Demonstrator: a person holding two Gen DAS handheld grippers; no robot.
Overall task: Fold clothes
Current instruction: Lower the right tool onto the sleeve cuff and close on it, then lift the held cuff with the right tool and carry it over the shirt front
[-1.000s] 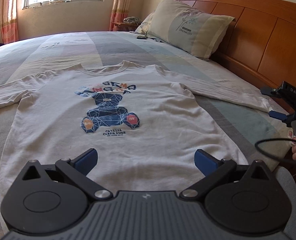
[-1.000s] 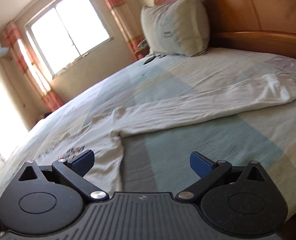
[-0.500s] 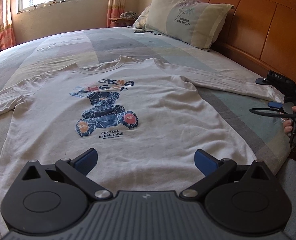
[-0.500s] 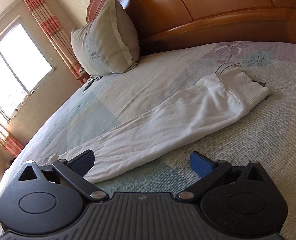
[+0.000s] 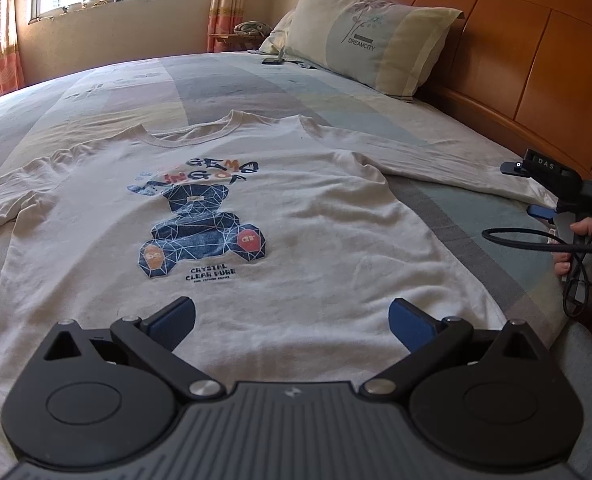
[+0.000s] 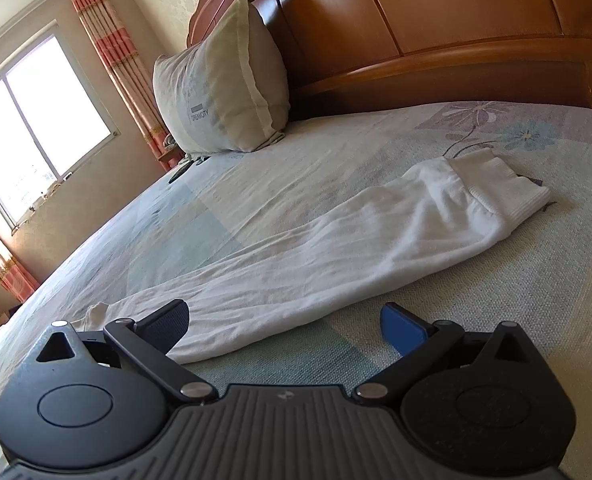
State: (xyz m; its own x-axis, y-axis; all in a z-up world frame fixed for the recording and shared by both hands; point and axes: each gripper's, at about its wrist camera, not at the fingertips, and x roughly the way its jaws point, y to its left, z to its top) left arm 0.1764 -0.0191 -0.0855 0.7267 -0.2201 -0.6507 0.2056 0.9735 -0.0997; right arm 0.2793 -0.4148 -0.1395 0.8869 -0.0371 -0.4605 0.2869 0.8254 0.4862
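White long-sleeved shirt [image 5: 232,216], spread flat on bed [image 6: 535,280]: right sleeve [image 6: 335,256] is run from 9 toward 2 o'clock before right gripper [image 6: 284,326], nearer than left gripper [image 5: 292,320]; both are held wide open, empty.

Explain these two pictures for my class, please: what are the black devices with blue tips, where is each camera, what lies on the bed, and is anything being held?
Each picture comes from a camera mounted on a hand-held gripper, looking forward along its two blue-padded fingers; no robot arm is involved. The left gripper points over a white long-sleeved shirt with a blue bear print, spread flat on the bed. At that picture's right edge, a person's hand holds the other gripper. The right gripper looks along the shirt's outstretched sleeve toward its ribbed cuff, with a pillow against the wooden headboard. Both grippers are open and hold nothing.
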